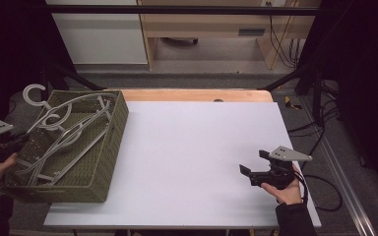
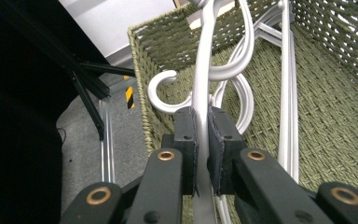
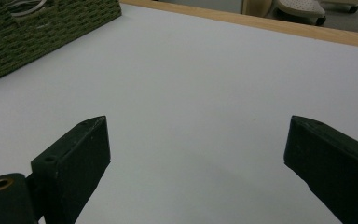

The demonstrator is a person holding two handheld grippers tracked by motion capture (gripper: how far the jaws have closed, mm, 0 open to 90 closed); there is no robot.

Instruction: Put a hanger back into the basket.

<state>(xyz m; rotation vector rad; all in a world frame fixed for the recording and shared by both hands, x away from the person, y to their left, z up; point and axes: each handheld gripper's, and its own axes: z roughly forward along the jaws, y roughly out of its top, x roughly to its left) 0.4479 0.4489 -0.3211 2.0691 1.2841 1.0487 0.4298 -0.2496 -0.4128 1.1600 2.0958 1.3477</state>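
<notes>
A green woven basket [image 1: 115,132] stands at the table's left edge and holds several pale grey clothes hangers [image 1: 74,130]. My left gripper [image 1: 23,139] is at the basket's left rim, shut on one hanger. In the left gripper view the black pads [image 2: 186,135] of the left gripper [image 2: 202,128] pinch a flat bar of the held hanger [image 2: 204,70], which runs up over the basket [image 2: 168,32]; another hook [image 2: 161,91] curls beside it. My right gripper [image 1: 253,162] hovers open over the white tabletop at the right, and the right gripper [image 3: 196,154] has nothing between its fingers.
The white table surface [image 1: 192,147] spreads between basket and right gripper, with a wooden strip [image 1: 192,95] along the far edge. The basket's corner [image 3: 28,37] shows far off in the right gripper view. Black frame posts and cables stand at the table's right side.
</notes>
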